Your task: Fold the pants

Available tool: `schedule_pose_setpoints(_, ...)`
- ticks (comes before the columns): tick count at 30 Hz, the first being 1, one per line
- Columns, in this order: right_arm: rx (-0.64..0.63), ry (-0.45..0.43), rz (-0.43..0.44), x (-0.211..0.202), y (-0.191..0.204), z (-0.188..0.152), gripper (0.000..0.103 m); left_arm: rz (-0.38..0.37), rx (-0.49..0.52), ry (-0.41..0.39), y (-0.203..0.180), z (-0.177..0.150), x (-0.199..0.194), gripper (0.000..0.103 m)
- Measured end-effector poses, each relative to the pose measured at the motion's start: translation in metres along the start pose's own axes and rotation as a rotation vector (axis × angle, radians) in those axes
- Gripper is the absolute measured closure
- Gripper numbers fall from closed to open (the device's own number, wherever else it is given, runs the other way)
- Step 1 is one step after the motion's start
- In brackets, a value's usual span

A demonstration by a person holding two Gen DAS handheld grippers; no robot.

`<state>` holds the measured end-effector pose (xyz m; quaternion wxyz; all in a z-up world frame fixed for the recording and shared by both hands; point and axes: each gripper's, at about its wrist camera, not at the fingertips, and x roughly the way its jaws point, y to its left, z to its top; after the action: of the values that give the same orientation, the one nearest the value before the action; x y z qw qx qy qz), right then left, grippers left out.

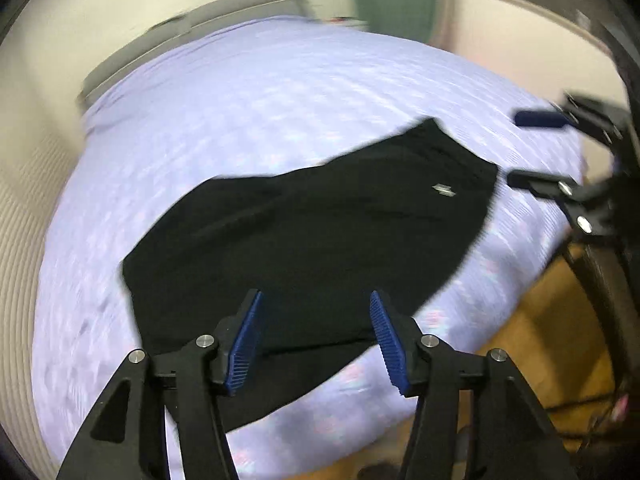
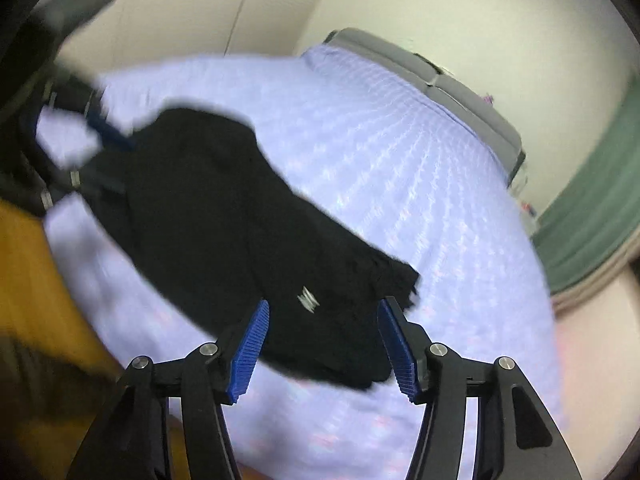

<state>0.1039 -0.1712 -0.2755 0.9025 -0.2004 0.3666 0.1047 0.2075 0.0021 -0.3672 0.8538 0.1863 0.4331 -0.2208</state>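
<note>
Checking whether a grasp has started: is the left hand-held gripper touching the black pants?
Cannot tell. In the left wrist view the left hand-held gripper is open with the black pants showing between its fingers, but blur hides whether the tips touch the cloth.

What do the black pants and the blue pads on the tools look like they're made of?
The pants look like soft, matte knit or jersey fabric: they drape limply and show no sheen, though blur hides the weave. The blue pads look like ribbed rubber or soft plastic, with fine ridges across their faces, mounted on black rigid-looking fingers.
</note>
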Motion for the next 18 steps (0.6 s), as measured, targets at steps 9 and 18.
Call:
schedule_pose_setpoints(9,0.231,-0.013,0.185,0.089,0.054,0.093,0.037,0.131,-0.213,0.013,0.136,-0.031,0.019,0.049)
schedule_pose_setpoints(18,0.181,0.082,0.323,0.191,0.131,0.147,0.038,0.155,-0.243,-0.009,0.211,-0.047,0.040,0.049)
